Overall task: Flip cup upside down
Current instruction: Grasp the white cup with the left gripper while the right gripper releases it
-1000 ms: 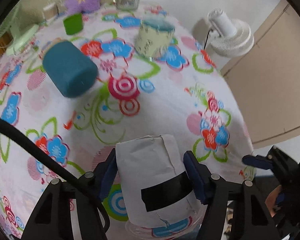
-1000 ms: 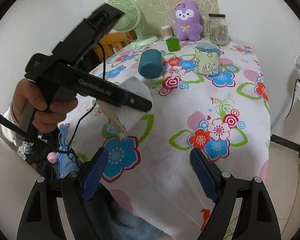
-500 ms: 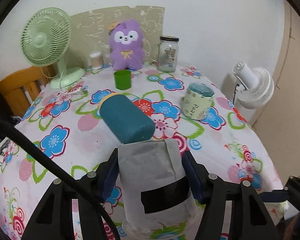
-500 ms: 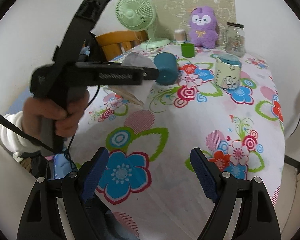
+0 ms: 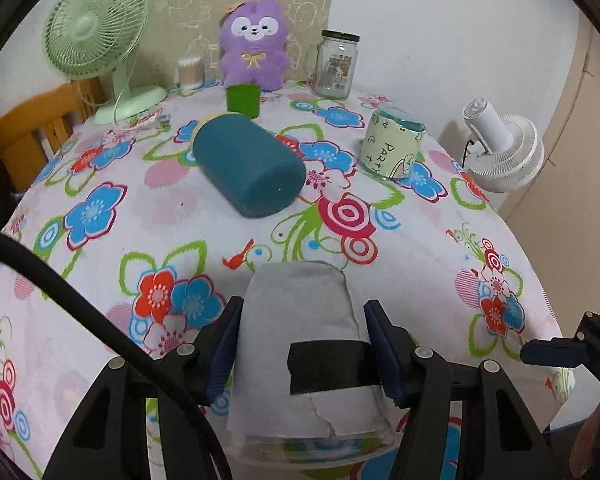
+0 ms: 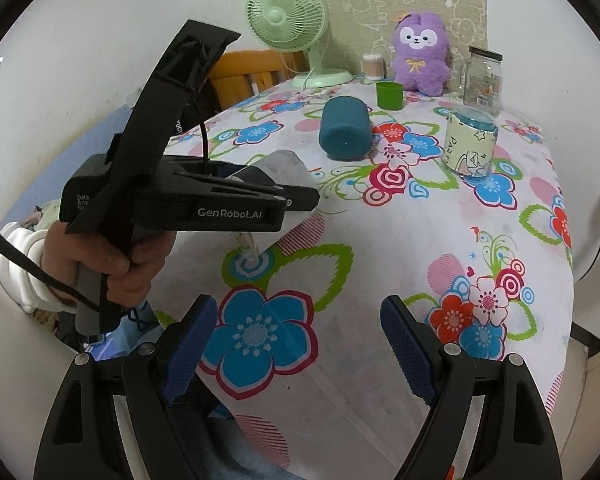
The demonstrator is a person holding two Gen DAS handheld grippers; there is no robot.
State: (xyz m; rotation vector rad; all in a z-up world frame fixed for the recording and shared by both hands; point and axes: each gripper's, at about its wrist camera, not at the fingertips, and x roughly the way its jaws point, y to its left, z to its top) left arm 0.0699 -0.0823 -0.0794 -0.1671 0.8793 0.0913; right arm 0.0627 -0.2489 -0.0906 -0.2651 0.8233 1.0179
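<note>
A cup (image 5: 300,328) wrapped in grey paper with a strip of black tape is held in my left gripper (image 5: 302,320), which is shut on its sides. Its narrow closed end points up and away; its clear wide rim (image 5: 312,446) faces down. In the right wrist view the cup (image 6: 286,164) shows behind the left gripper (image 6: 296,200), its rim just above the flowered tablecloth (image 6: 380,248) near the table's front left. A hand (image 6: 112,256) holds that gripper. My right gripper (image 6: 300,312) hangs open over the front edge, nothing between its fingers.
A teal cylinder (image 5: 248,168) lies on its side mid-table. A pale printed cup (image 5: 392,146) stands to the right, a small green cup (image 5: 243,100) and glass jar (image 5: 336,64) behind. A purple plush (image 5: 254,40) and green fan (image 5: 96,36) stand at the back; a white fan (image 5: 504,152) stands off the table's right side.
The left gripper has swung from pointing down at the table to level, turning the cup rim-down and bringing it lower over the cloth. The right gripper stayed open, drifting slightly.
</note>
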